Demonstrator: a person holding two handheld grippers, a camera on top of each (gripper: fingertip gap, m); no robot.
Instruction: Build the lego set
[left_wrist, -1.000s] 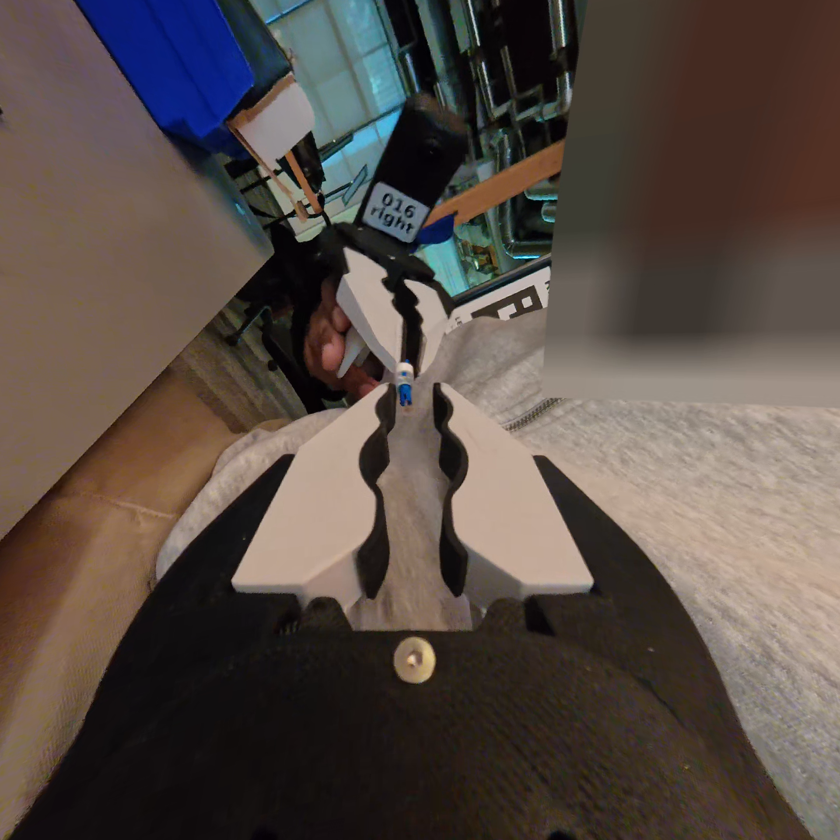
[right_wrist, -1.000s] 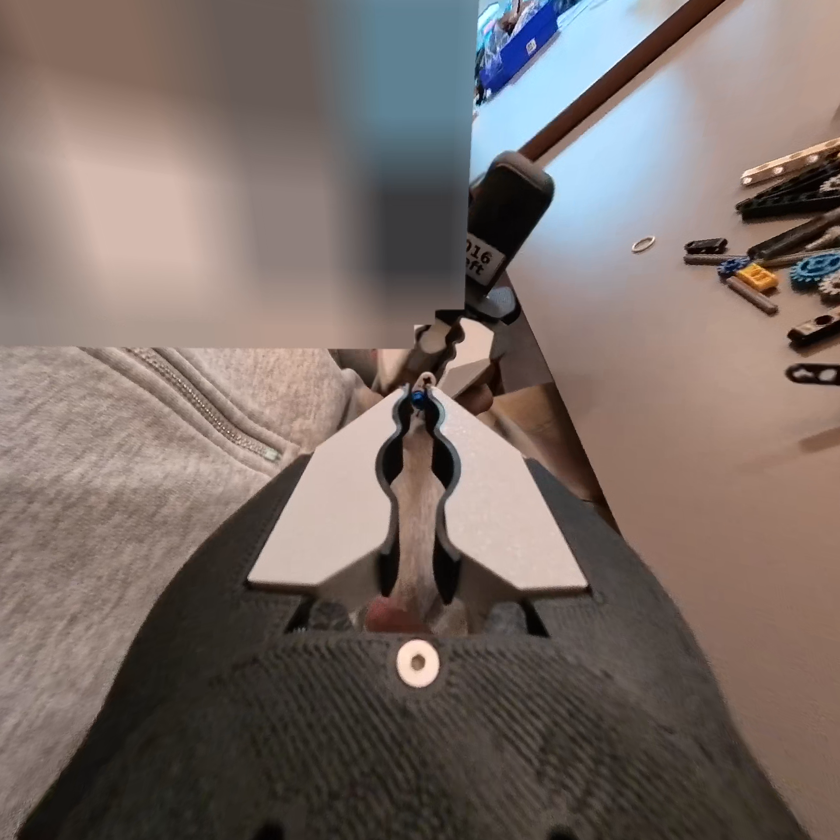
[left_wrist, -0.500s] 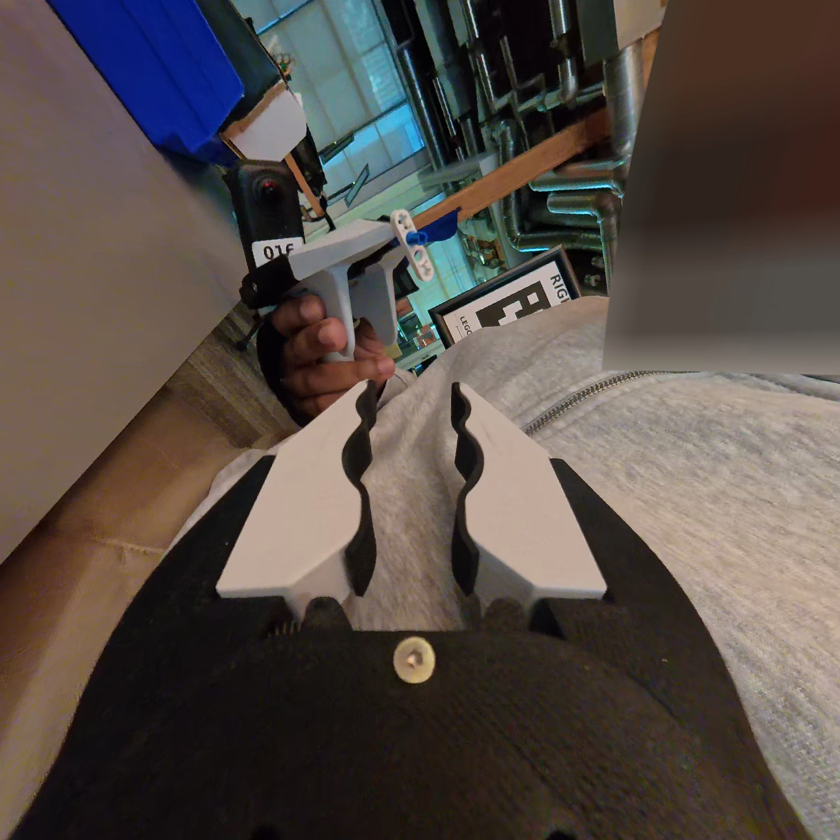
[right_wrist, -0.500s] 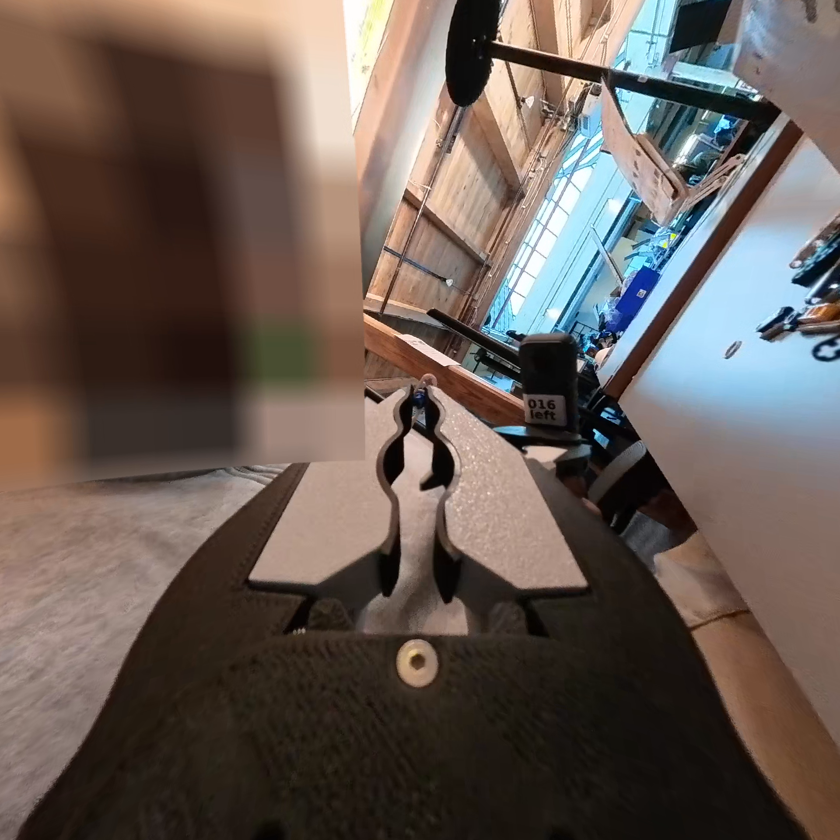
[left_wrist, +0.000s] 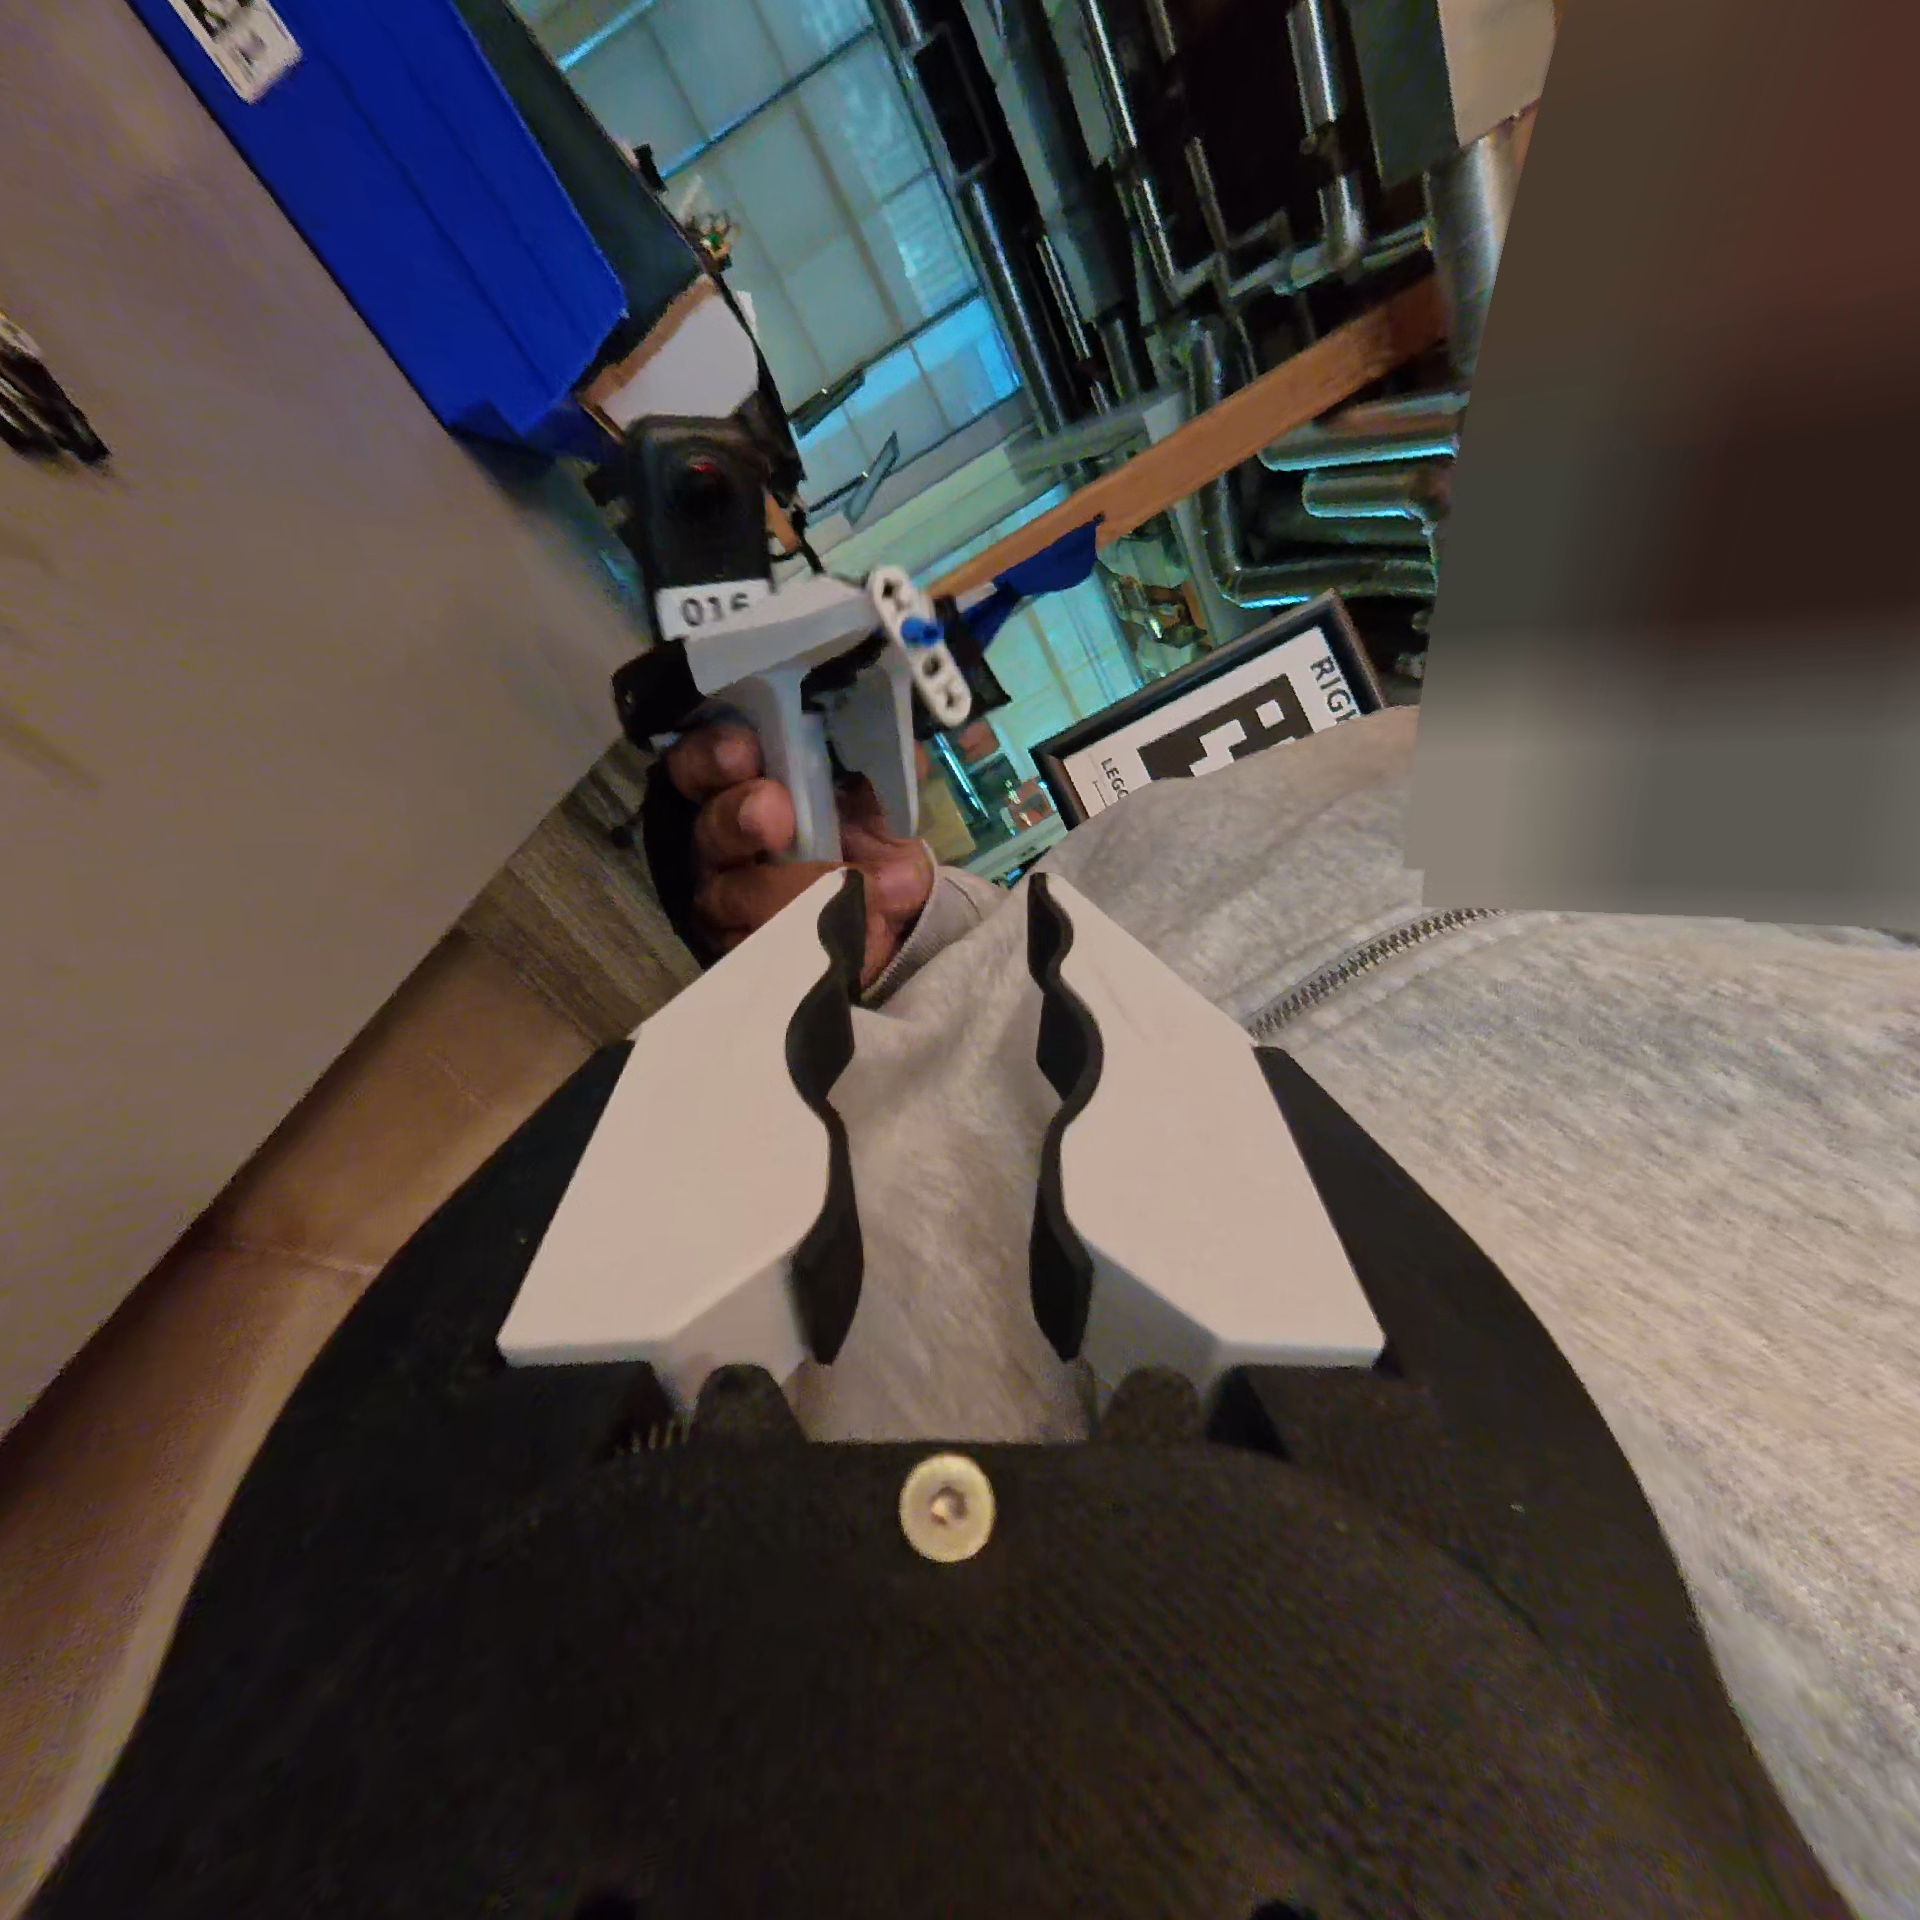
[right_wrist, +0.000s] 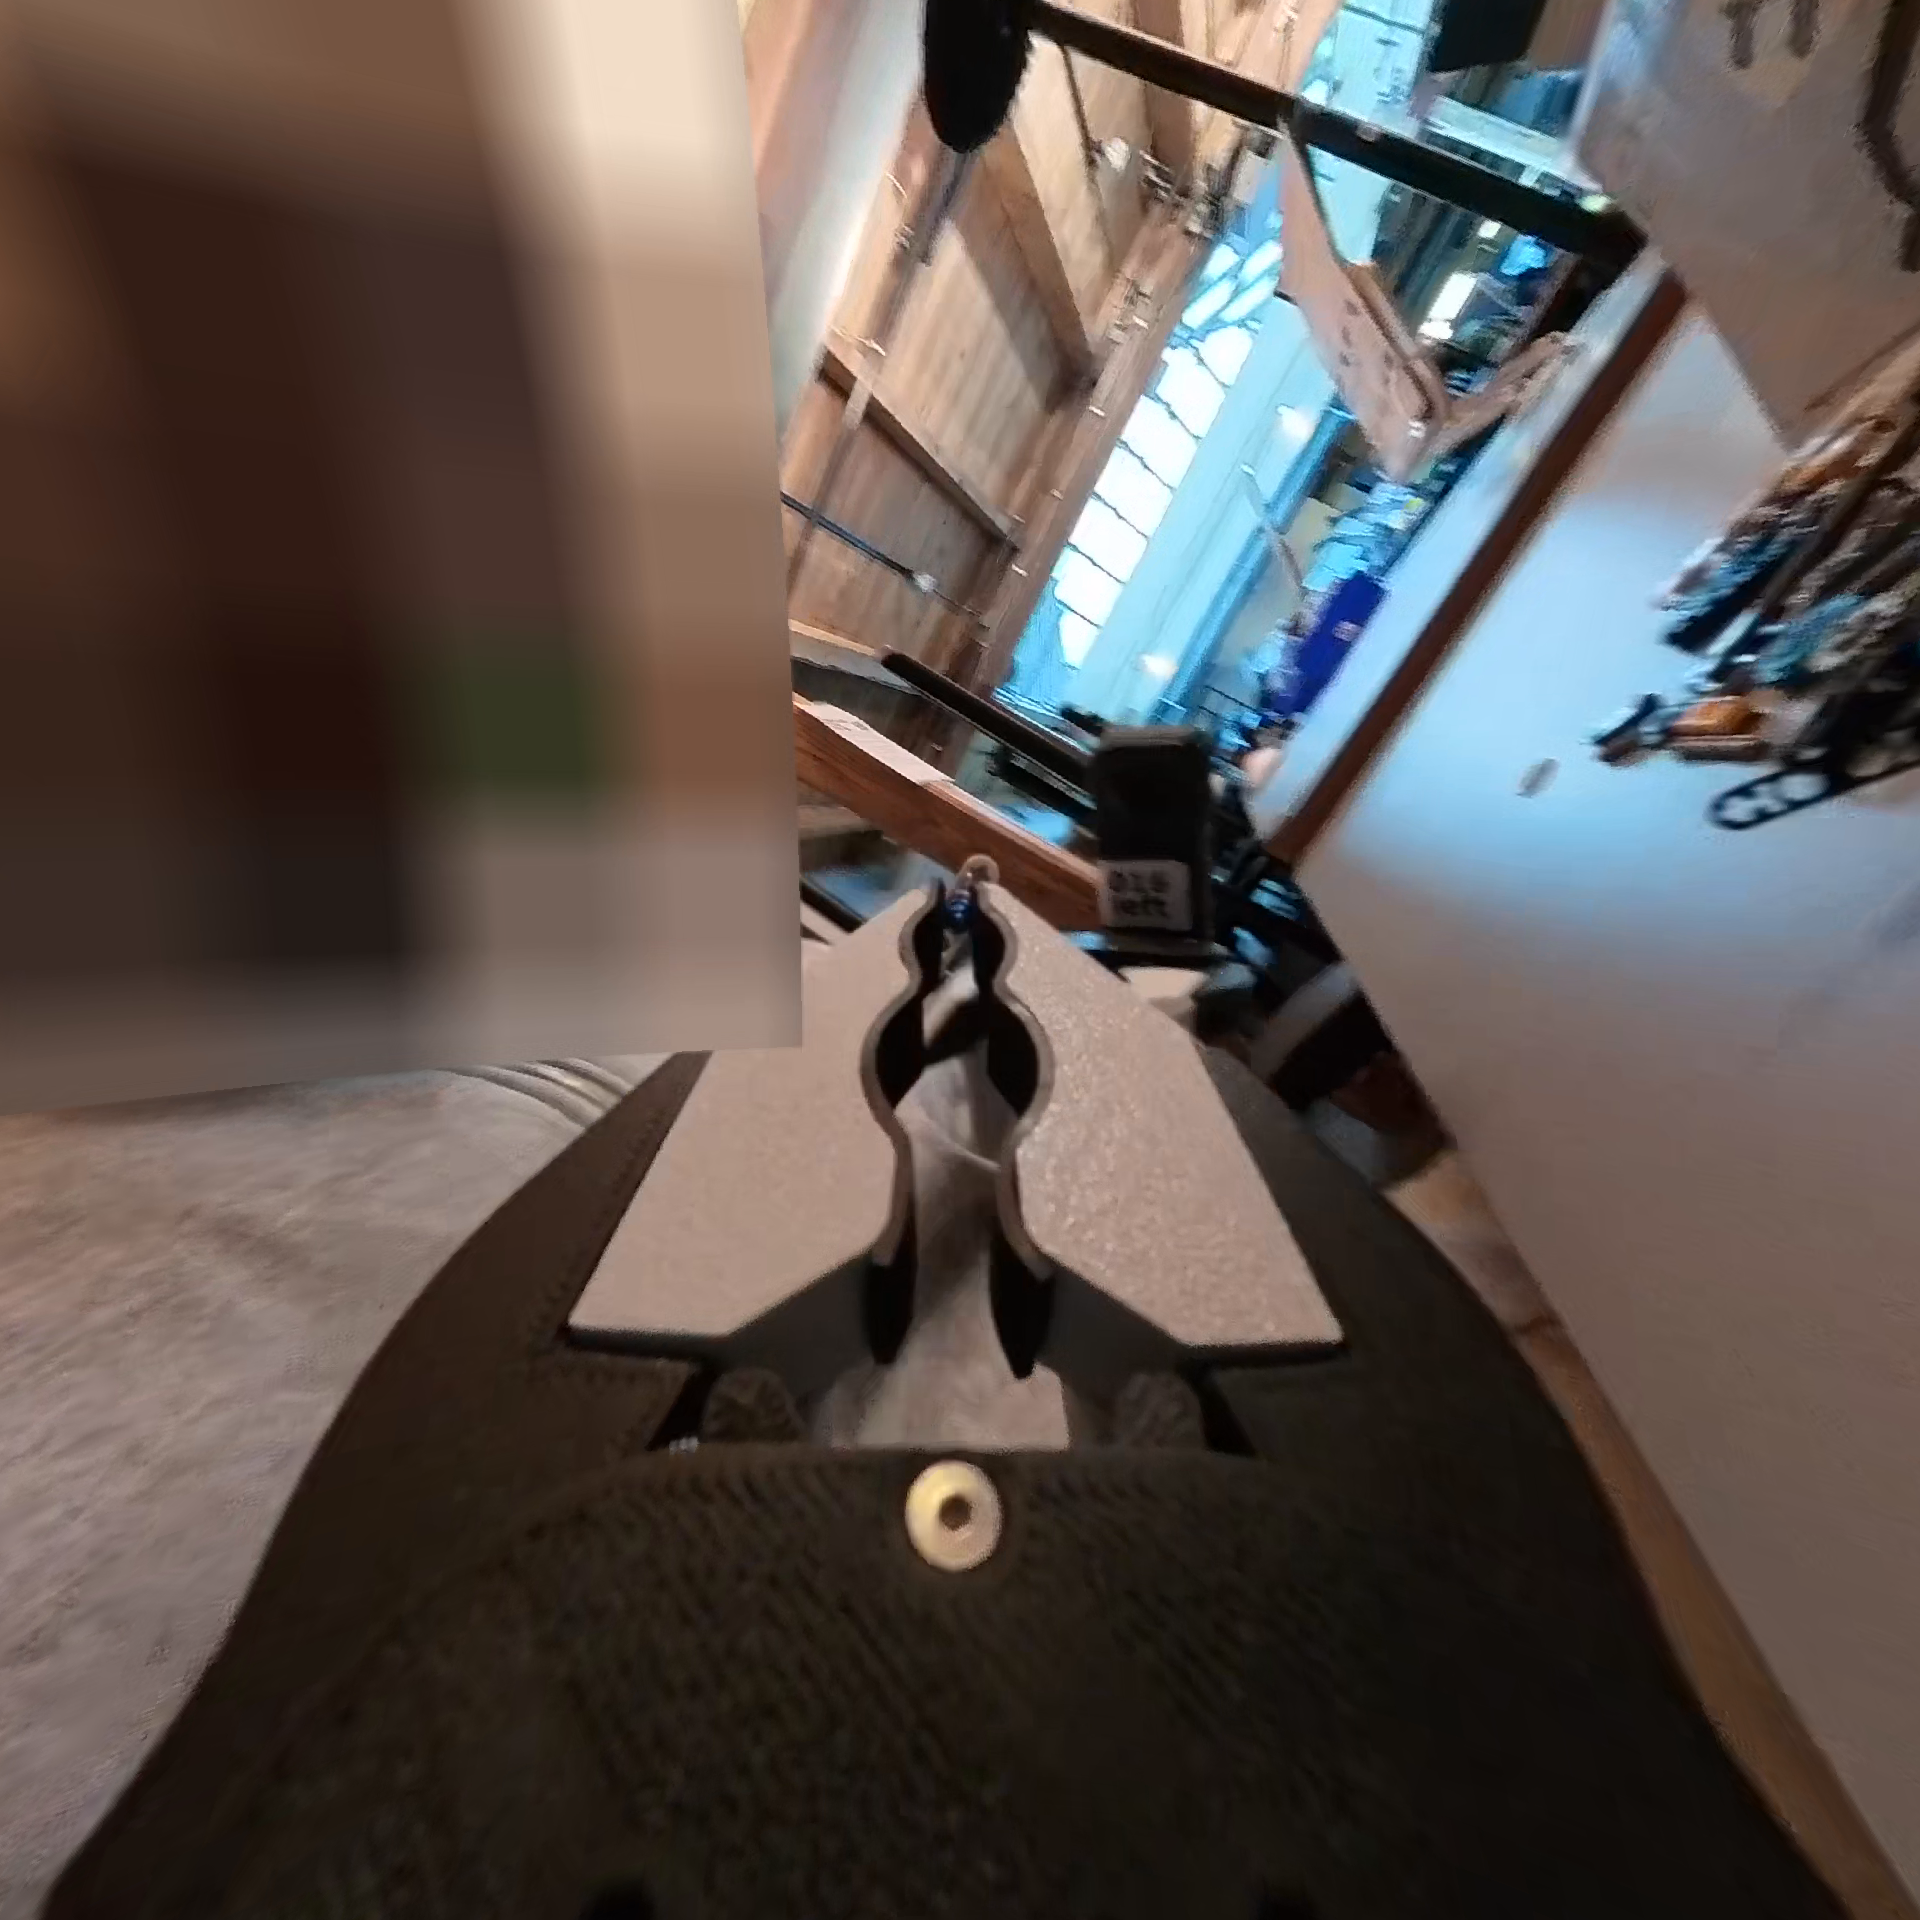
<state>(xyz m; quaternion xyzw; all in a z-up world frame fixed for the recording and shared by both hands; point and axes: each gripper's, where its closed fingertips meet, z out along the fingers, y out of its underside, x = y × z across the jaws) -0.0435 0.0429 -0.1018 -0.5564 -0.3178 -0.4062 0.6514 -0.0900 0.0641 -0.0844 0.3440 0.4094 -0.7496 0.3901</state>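
My left gripper (left_wrist: 940, 888) is open and empty, held over a grey sweatshirt (left_wrist: 1507, 1091) beside the table edge. My right gripper (right_wrist: 964, 894) is shut on a small white lego beam with a blue pin (right_wrist: 966, 896) at its tips. In the left wrist view the right gripper (left_wrist: 883, 644) shows farther off, raised, with the white beam (left_wrist: 923, 644) and its blue pin sticking out of its tips. In the right wrist view the left gripper's body (right_wrist: 1153, 821) shows ahead to the right.
The grey table (right_wrist: 1558, 935) rises on the right of the right wrist view with a blurred pile of loose lego parts (right_wrist: 1787, 644). In the left wrist view the table (left_wrist: 208, 623) is on the left with a blue bin (left_wrist: 416, 208). A framed sign (left_wrist: 1226, 717) stands behind.
The grippers met tip to tip at the beam and blue pin, then parted. My left gripper opened and drew back. My right gripper lifted away and tilted up with the beam.
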